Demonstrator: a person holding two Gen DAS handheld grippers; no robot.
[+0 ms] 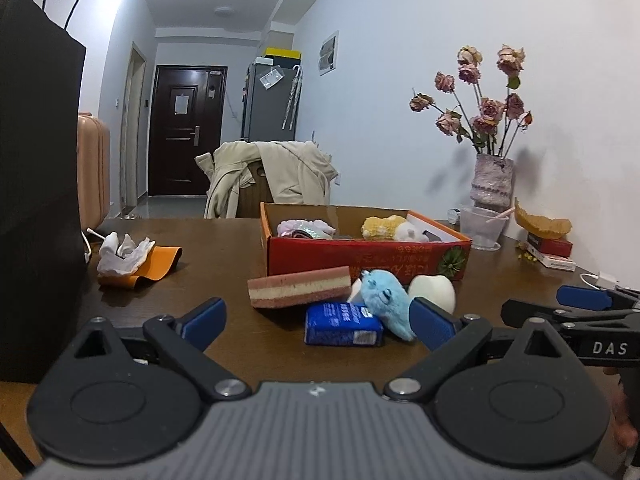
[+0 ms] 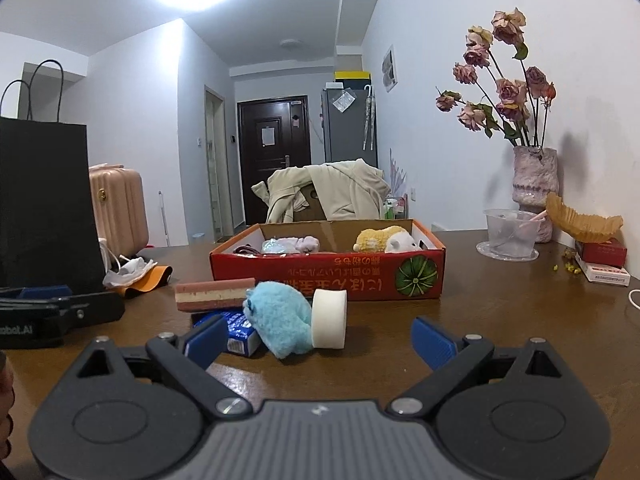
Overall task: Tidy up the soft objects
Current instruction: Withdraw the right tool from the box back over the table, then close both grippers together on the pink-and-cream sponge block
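Observation:
A red cardboard box (image 1: pixel 360 258) (image 2: pixel 320 276) stands mid-table and holds a yellow plush (image 1: pixel 384 226) (image 2: pixel 376 238) and a pale purple soft item (image 1: pixel 304 227) (image 2: pixel 296 244). In front of it lie a pink-and-cream layered sponge (image 1: pixel 300 286) (image 2: pixel 216 294), a blue plush (image 1: pixel 388 300) (image 2: pixel 280 316), a white foam piece (image 1: pixel 434 290) (image 2: pixel 329 318) and a blue tissue pack (image 1: pixel 344 324) (image 2: pixel 240 332). My left gripper (image 1: pixel 320 322) is open just short of the pack, holding nothing. Facing the plush and the foam, my right gripper (image 2: pixel 319 342) is also open and holds nothing.
A black paper bag (image 1: pixel 36 160) (image 2: pixel 44 200) stands at the table's left. Crumpled tissue on an orange strip (image 1: pixel 124 256) lies beside it. At the right are a vase of dried roses (image 2: pixel 534 184), a plastic cup (image 2: pixel 510 232) and small boxes (image 2: pixel 604 264). A jacket-draped chair (image 1: pixel 272 176) stands behind.

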